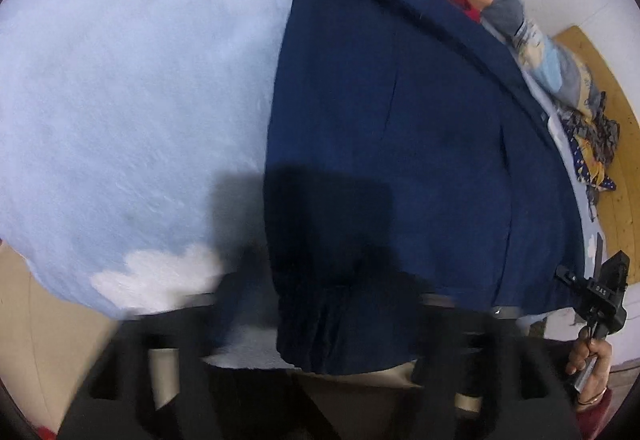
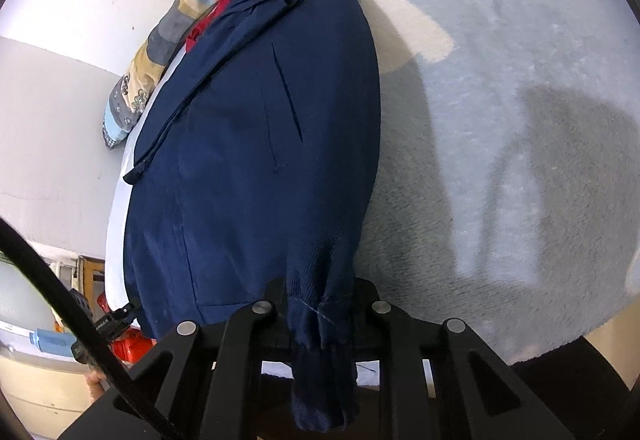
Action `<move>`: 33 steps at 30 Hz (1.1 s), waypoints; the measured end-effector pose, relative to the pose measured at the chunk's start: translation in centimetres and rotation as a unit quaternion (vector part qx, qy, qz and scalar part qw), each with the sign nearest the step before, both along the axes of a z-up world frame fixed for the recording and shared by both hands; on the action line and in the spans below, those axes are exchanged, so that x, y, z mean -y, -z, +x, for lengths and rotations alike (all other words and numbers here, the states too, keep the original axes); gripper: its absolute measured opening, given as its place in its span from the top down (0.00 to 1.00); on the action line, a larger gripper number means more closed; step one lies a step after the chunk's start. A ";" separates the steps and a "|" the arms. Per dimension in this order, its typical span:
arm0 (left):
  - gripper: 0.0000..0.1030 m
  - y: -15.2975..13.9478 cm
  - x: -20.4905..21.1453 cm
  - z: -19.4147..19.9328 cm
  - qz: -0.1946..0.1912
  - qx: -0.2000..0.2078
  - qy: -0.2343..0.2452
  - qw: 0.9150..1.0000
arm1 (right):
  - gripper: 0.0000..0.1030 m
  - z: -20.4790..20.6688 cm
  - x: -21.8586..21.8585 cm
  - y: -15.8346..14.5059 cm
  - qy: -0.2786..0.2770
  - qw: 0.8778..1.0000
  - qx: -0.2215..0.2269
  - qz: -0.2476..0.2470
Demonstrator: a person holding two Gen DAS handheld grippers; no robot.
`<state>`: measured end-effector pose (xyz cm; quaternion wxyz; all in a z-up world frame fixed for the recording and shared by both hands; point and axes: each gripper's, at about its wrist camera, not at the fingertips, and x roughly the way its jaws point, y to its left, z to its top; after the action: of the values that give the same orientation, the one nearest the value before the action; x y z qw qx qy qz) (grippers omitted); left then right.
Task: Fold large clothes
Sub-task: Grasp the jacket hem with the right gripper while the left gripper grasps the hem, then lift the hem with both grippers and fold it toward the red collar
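Setting: a bedroom in a home is indicated.
Bed: a wide surface is covered by a light-blue fleece blanket (image 1: 132, 112) printed with white clouds.
Bedding: a patchwork quilt (image 2: 168, 40) is bunched along the plain white wall (image 2: 60, 112).
Floor: wooden boards (image 1: 616, 176) are seen beside the bed.
Clothing: a navy jacket (image 2: 248, 168) is laid out on the blanket.

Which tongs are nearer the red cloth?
Neither, clearly. Both tongs, left and right, sit at the jacket's near hem; the red cloth lies past its far collar.
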<state>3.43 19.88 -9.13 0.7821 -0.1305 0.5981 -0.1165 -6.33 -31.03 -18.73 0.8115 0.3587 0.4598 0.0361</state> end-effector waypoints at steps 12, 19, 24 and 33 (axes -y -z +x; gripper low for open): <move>0.80 -3.8 5.4 -2.5 0.081 0.130 0.070 0.986 | 0.86 -1.1 -2.3 -2.6 -0.042 0.997 0.059 -0.035; 0.81 -8.0 2.4 -5.0 -0.007 0.198 0.029 0.980 | 0.88 -4.7 -1.0 -7.6 -0.045 0.974 0.217 0.043; 0.81 -9.5 0.2 -7.5 -0.031 0.205 0.022 0.978 | 0.88 -7.2 -1.0 -8.9 -0.061 0.965 0.249 0.058; 0.81 -11.9 -1.1 -6.2 -0.058 0.235 0.020 0.970 | 0.88 -6.3 -1.2 -10.2 -0.069 0.959 0.266 0.068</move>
<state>-2.76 21.03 2.80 0.8892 -0.1333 0.3925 -0.1939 -12.65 -29.80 -8.51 0.8738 0.3579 0.2477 0.2168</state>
